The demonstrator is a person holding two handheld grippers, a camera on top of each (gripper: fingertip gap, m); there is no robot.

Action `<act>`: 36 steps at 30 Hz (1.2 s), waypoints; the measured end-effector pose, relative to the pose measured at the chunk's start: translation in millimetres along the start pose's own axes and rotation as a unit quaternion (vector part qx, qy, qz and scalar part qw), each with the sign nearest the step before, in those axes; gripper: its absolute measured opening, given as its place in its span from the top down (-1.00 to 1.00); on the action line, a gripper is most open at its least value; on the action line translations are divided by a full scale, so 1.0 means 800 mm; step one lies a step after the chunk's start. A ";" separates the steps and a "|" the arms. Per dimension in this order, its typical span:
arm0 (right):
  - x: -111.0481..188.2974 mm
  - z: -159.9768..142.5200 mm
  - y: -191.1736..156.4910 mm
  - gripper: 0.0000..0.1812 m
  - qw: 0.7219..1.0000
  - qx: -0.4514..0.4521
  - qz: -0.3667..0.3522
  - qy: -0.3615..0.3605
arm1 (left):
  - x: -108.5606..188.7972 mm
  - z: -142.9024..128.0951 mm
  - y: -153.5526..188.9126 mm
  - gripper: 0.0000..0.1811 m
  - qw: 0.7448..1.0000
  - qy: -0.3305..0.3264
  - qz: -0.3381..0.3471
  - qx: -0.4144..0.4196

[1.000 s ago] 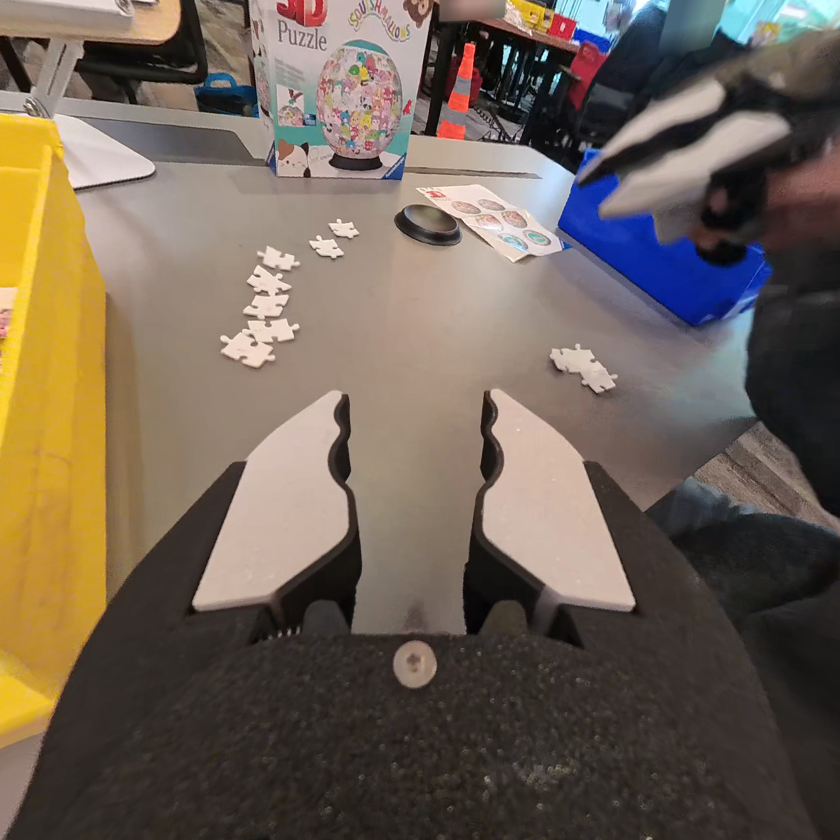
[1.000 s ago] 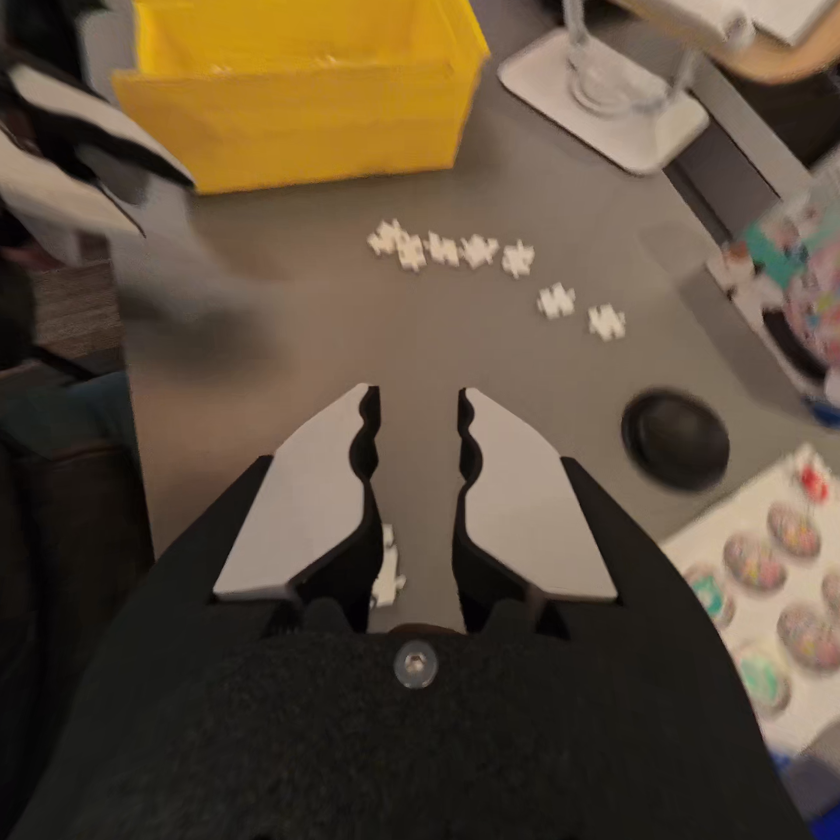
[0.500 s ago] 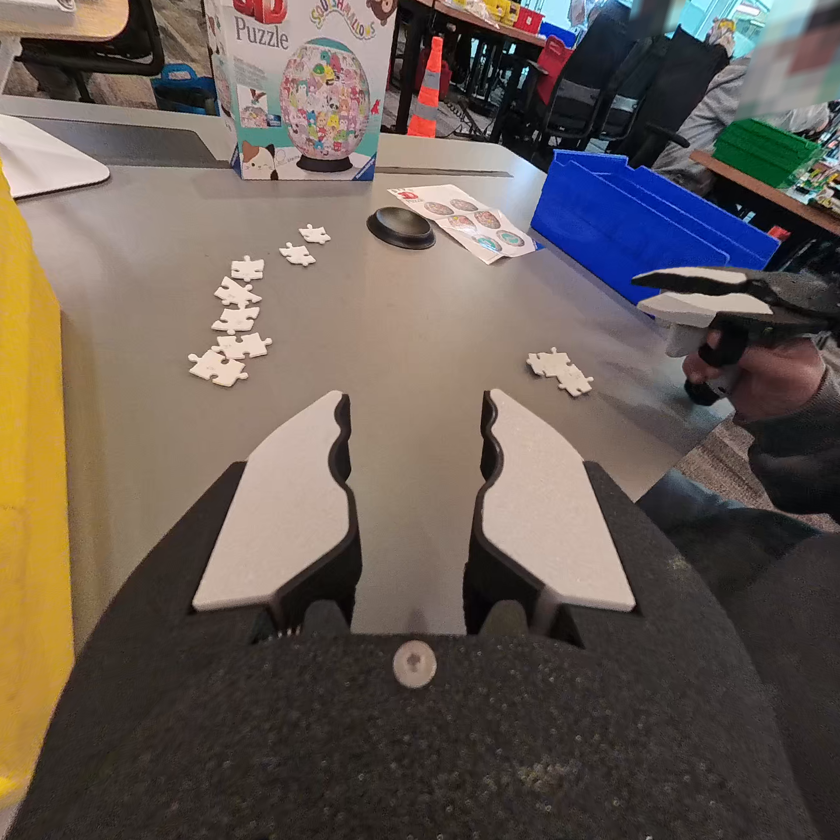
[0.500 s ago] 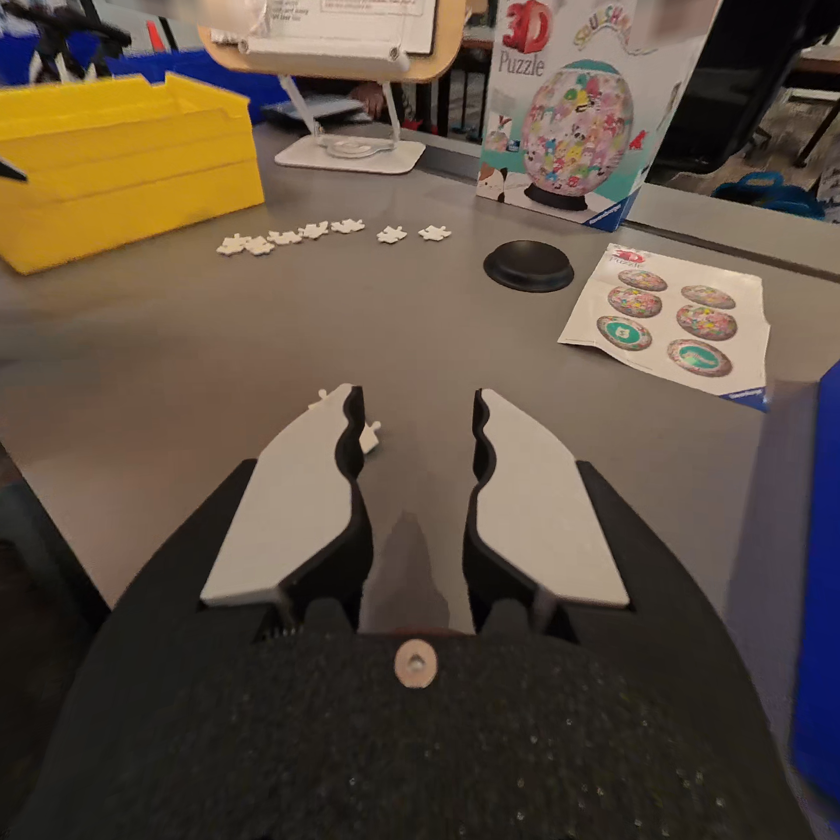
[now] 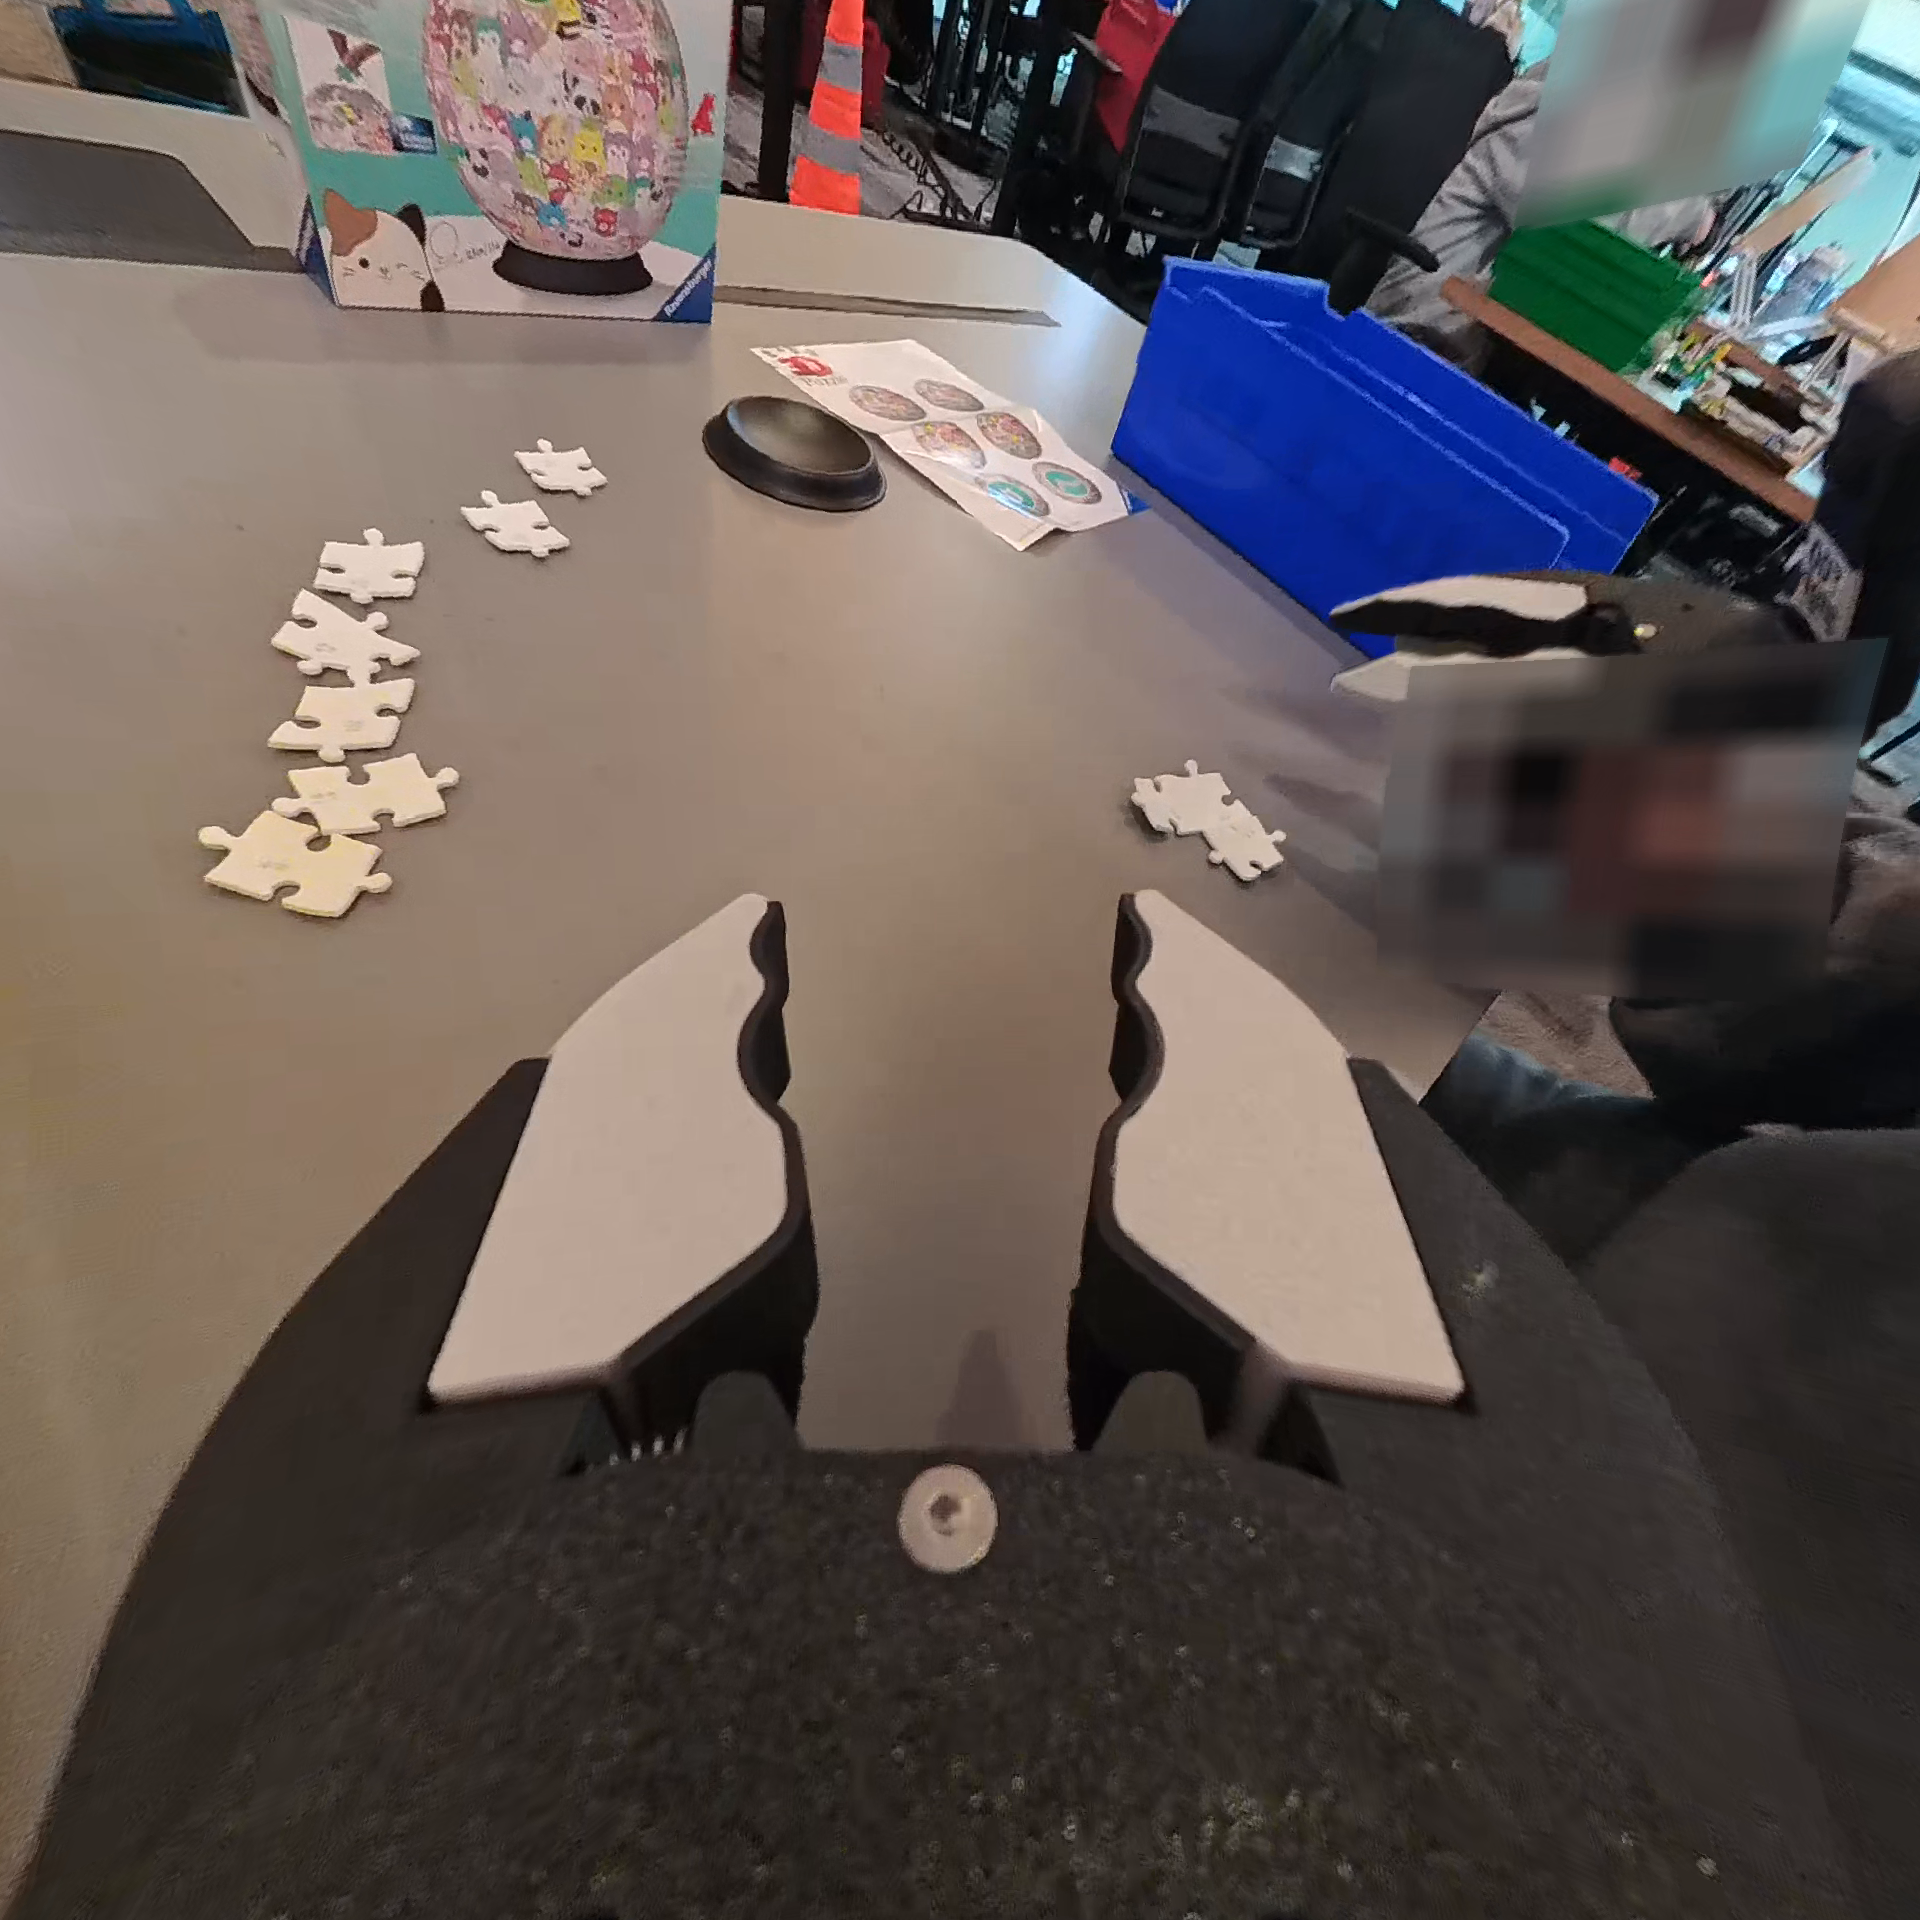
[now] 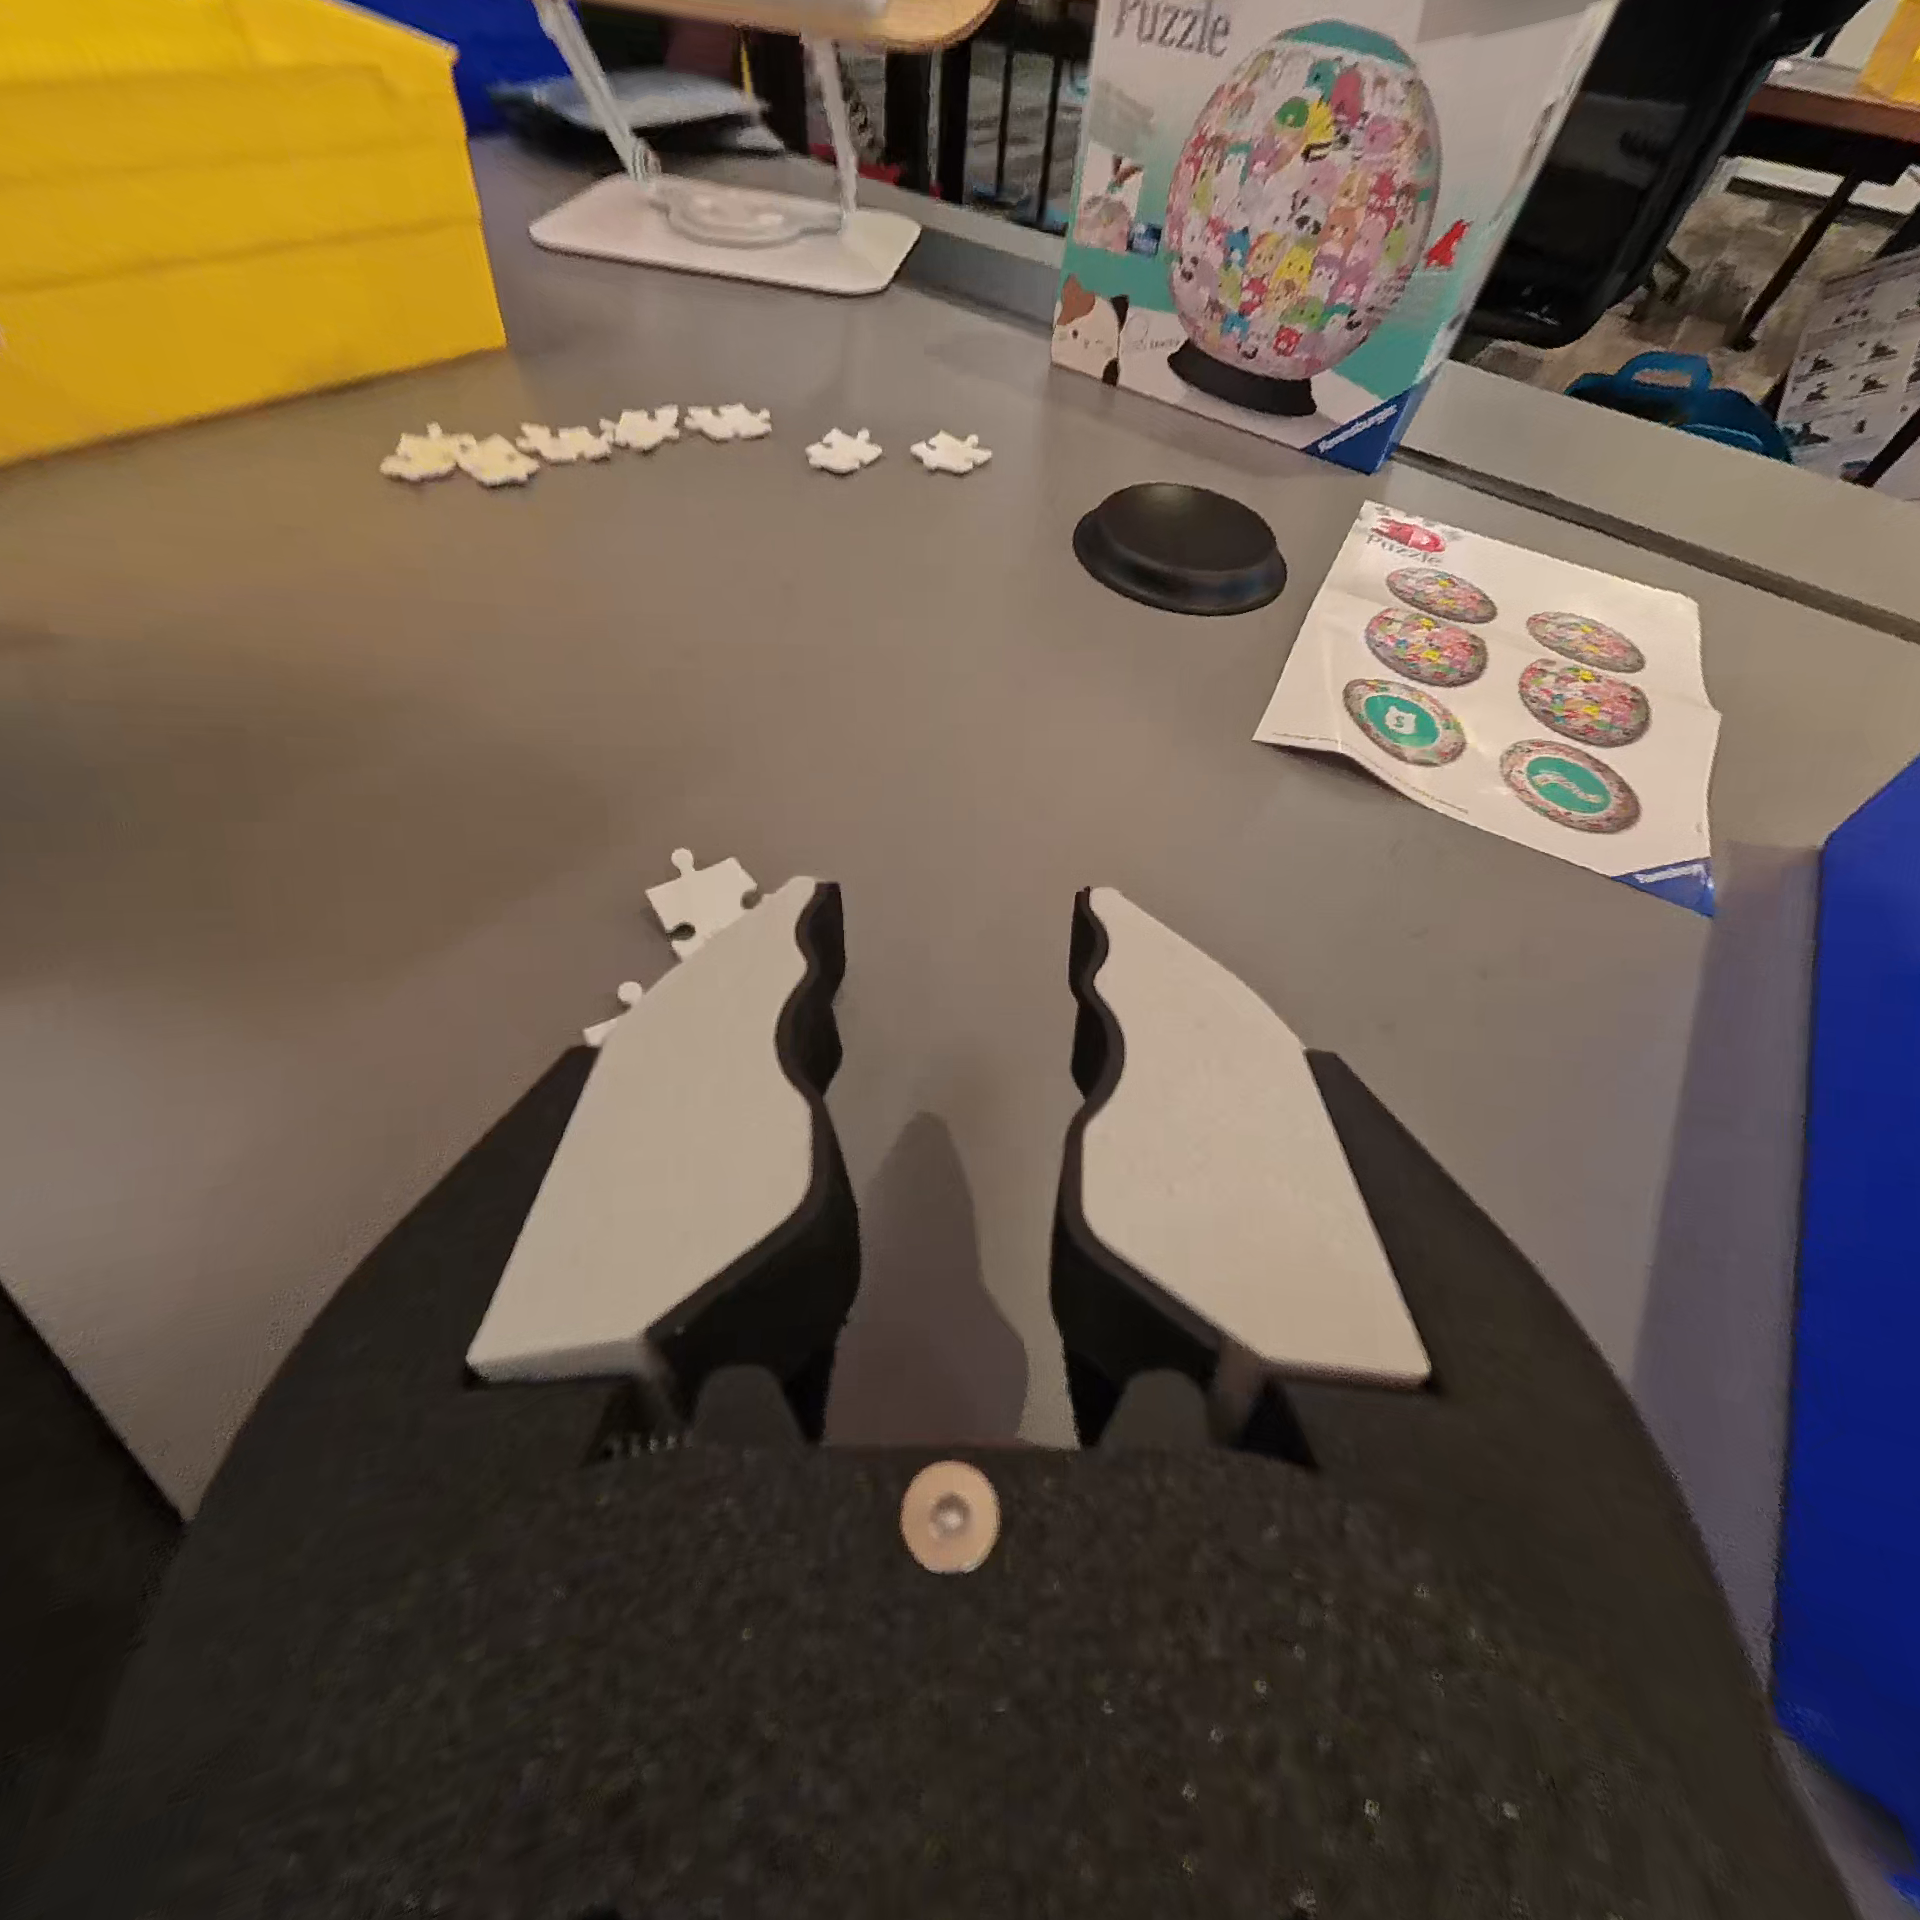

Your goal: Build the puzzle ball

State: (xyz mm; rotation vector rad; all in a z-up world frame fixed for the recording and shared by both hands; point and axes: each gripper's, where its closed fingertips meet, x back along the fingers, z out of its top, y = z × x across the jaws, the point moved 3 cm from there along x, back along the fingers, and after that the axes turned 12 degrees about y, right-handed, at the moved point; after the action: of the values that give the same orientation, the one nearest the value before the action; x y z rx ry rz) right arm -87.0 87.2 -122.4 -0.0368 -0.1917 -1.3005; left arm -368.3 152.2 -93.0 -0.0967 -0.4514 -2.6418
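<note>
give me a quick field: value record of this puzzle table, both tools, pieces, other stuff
left tool: open, holding nothing, above bare table
right tool: open, holding nothing, beside the joined pieces
joined pieces: small white cluster near the table's right edge, partly hidden by a finger in the right wrist view
loose pieces: seven, white side up, in a curved row on the left
black stand: on the table, nothing on it
instruction sheet: flat, right of the stand
puzzle box: upright at the far edge
bins: yellow bin left, blue bin right
</note>
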 end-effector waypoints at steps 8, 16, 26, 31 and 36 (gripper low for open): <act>-0.018 0.017 -0.026 0.31 0.998 0.008 0.056 -0.007 | 0.016 0.017 0.000 0.35 0.999 0.045 -0.015 0.006; -0.016 0.046 -0.021 0.33 0.996 0.018 0.083 0.006 | 0.055 0.083 0.008 0.39 0.992 0.127 -0.024 0.008; -0.010 0.057 -0.018 0.36 0.993 0.028 0.110 0.006 | 0.163 0.115 -0.101 0.40 0.975 0.003 0.217 -0.051; -0.009 0.045 -0.016 0.37 0.993 0.004 0.115 0.015 | 0.214 0.096 -0.155 0.39 0.939 -0.151 0.297 -0.082; -0.004 0.043 -0.017 0.38 0.992 0.005 0.126 0.016 | 0.231 0.066 -0.184 0.39 0.911 -0.287 0.275 -0.115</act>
State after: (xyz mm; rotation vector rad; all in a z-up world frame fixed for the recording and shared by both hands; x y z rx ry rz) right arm -105.2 90.8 -90.5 -0.0293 -0.1607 -1.0474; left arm -600.0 214.9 -60.8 -0.9482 -0.2384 -2.0540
